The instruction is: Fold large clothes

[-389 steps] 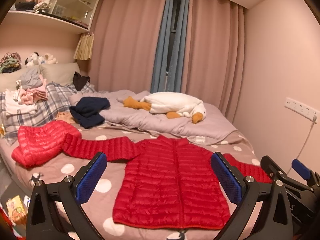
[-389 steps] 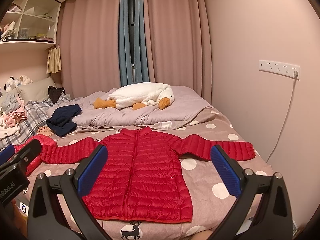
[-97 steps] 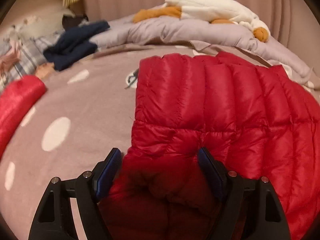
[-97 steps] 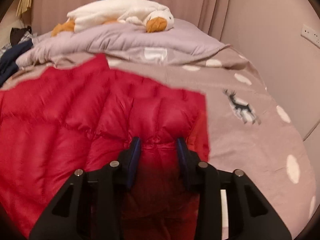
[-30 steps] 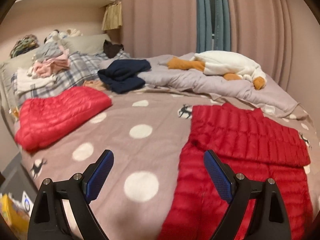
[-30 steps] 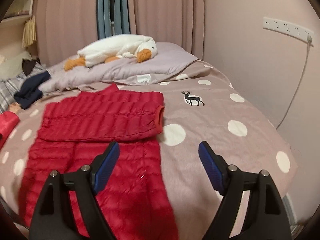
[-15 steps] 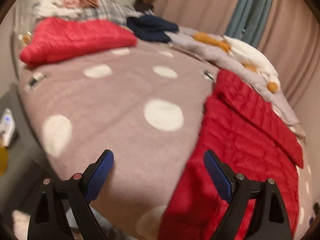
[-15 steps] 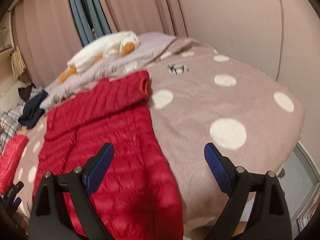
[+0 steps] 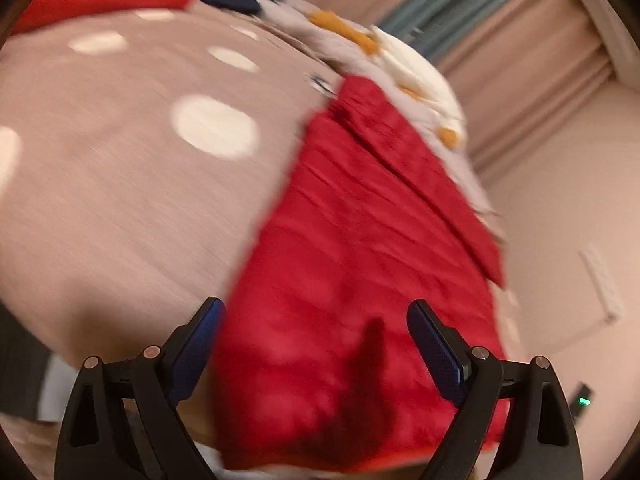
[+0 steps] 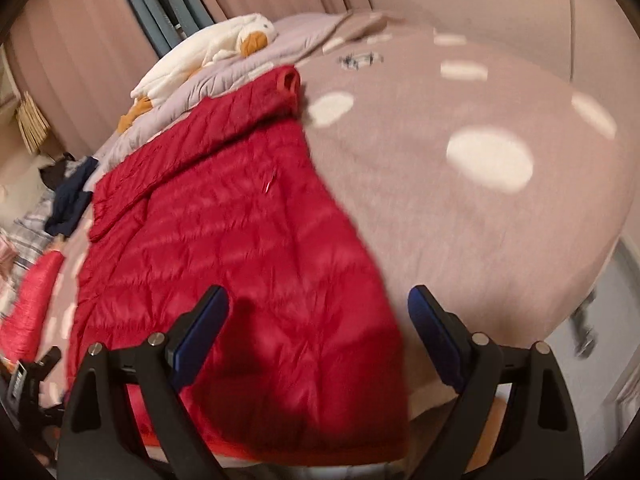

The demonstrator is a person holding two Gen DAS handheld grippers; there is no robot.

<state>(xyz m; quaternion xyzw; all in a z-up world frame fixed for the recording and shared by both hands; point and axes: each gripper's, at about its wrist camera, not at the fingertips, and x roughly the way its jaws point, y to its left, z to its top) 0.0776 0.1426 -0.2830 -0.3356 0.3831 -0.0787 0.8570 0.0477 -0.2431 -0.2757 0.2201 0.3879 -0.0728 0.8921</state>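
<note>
Red jacket (image 9: 360, 260) flat on bed (image 9: 120, 200), sleeves folded across the chest, hem nearest at 6 o'clock. Left tool (image 9: 316, 344) agape, empty, over hem's left corner; right tool (image 10: 318, 334) just widened, nothing between jaws, over right corner. Risk: slick puffy fabric slipping from a shallow pinch, or uneven lift undoing sleeve fold. Only right view shows cuff (image 10: 289, 80) at 12; only left shows wall outlet (image 9: 600, 284) at 3.
</note>
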